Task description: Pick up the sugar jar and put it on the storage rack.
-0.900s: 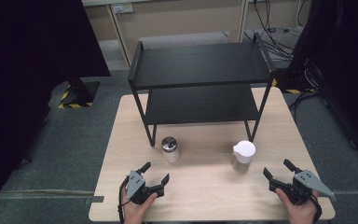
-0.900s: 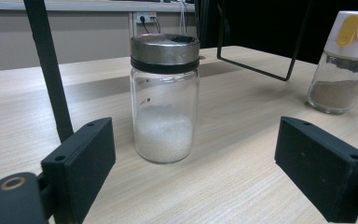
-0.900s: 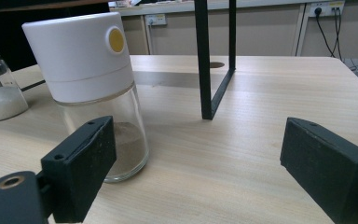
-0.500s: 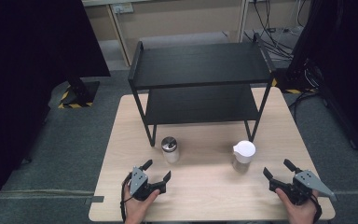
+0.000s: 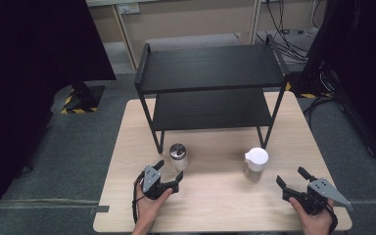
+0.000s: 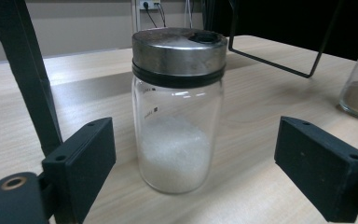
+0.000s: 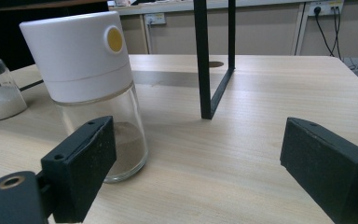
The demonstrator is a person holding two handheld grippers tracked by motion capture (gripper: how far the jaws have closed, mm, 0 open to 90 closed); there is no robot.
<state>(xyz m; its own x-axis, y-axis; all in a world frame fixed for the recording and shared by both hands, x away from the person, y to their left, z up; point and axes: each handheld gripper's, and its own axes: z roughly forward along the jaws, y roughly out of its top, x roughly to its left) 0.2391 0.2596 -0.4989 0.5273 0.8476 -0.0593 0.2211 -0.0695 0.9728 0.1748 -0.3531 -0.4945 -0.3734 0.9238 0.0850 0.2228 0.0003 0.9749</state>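
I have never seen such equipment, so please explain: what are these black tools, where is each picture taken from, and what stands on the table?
A person holds a tool in each hand: the left hand-held gripper and the right hand-held gripper. Each has two black jaws, and both stand open, holding nothing. The high view looks down from above the wooden table. The other two pictures come from small cameras riding on the grippers. On the table stand a black two-level shelf, a glass jar with a metal lid holding white grains, and a glass jar with a white lid holding brown powder. The left gripper's jaws stand either side of the metal-lidded jar without touching it.
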